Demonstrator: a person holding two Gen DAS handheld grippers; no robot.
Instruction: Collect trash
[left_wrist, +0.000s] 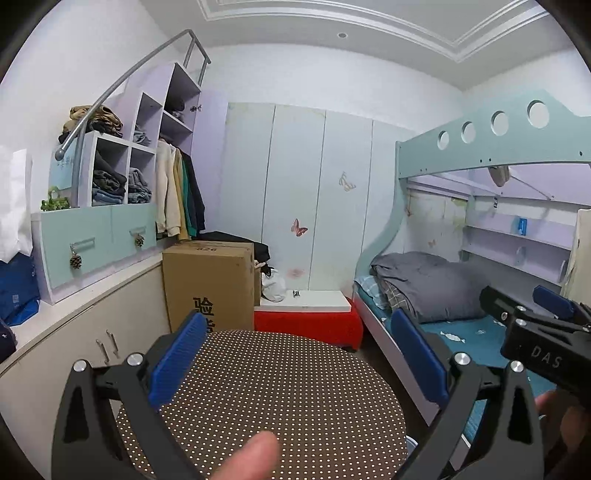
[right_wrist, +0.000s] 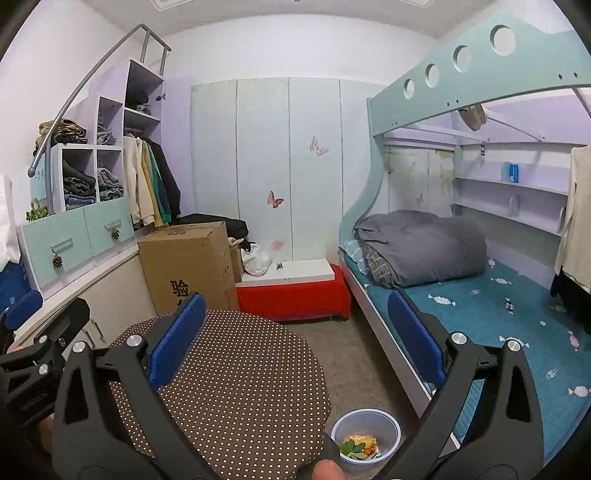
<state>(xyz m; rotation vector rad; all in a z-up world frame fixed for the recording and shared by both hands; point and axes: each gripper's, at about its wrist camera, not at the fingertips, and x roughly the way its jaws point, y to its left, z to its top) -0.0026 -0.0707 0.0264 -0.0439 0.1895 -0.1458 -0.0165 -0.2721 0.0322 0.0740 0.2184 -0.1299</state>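
Showing bin (right_wrist: 365, 435) with trash only in right view, both tongs gaping

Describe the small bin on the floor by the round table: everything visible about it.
The small bin is a round, open-topped container of pale grey translucent-looking plastic, standing upright on the floor between the polka-dot table and the bed frame. Inside lie colourful scraps, green and orange among them. Nothing grips it; its lower part is out of view.

Bin (right_wrist: 365, 435) on floor btwn table (right_wrist: 236, 387) (left) & bed (right_wrist: 498, 314) (right).
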